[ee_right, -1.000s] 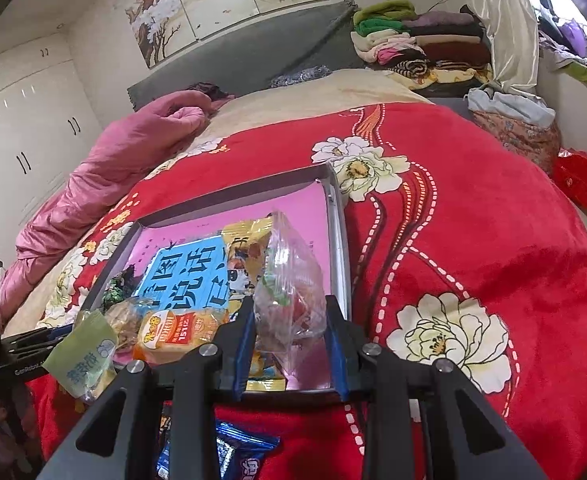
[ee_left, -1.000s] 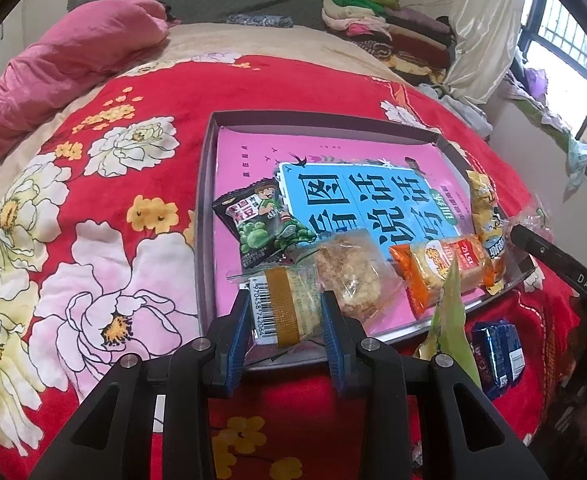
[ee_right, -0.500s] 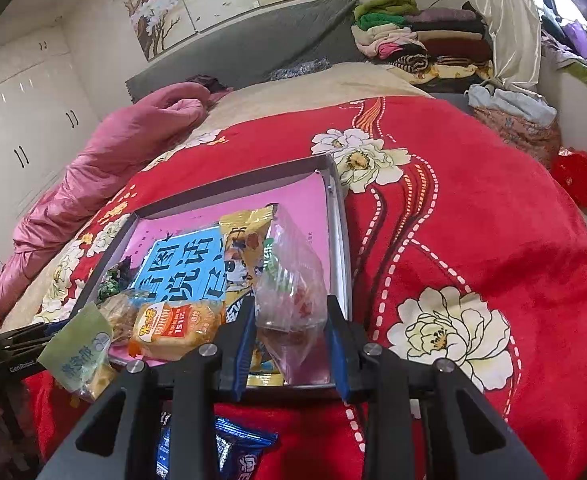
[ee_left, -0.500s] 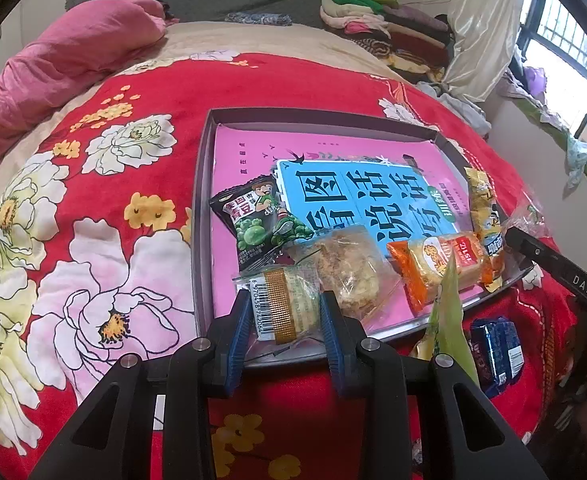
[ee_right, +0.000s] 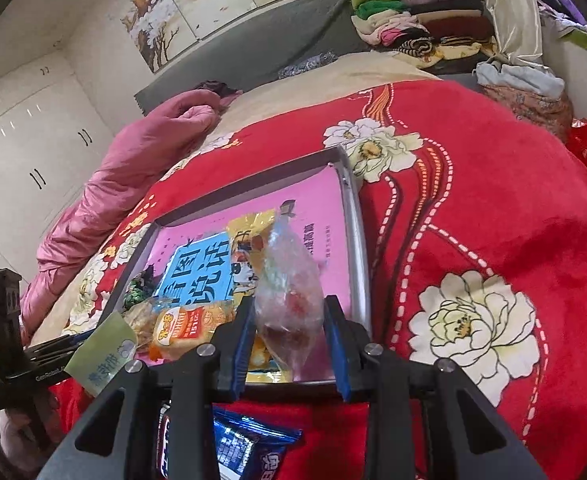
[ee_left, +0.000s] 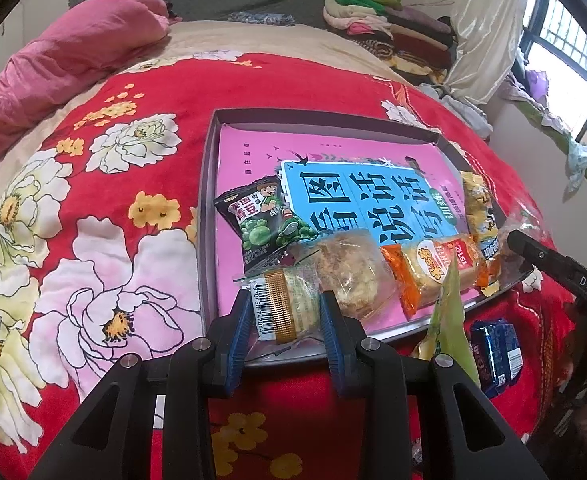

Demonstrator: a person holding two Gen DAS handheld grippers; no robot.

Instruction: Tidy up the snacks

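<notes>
A grey tray [ee_left: 209, 184] lies on the red flowered blanket with a pink and a blue book inside it. Snack packets line its near side: a black green-pea packet [ee_left: 263, 220], a clear pastry bag [ee_left: 349, 276], an orange packet [ee_left: 433, 268] and a yellow packet [ee_left: 479, 208]. My left gripper [ee_left: 286, 300] is shut on a gold-banded, barcoded cake packet [ee_left: 289, 312] over the tray's near left edge. My right gripper [ee_right: 289, 308] is shut on a clear bag of red sweets [ee_right: 285, 280] that stands up over the near right corner of the tray [ee_right: 359, 240].
A pale green packet [ee_left: 449, 320] stands on edge by the tray's near rim. A blue packet [ee_left: 493, 356] lies on the blanket in front of it. A pink quilt [ee_left: 61, 52] lies at the far left and folded clothes [ee_left: 377, 16] are stacked at the head of the bed.
The right wrist view has tilted a little, and the clear bag stays between its fingers. The left gripper and its packet have not moved.
</notes>
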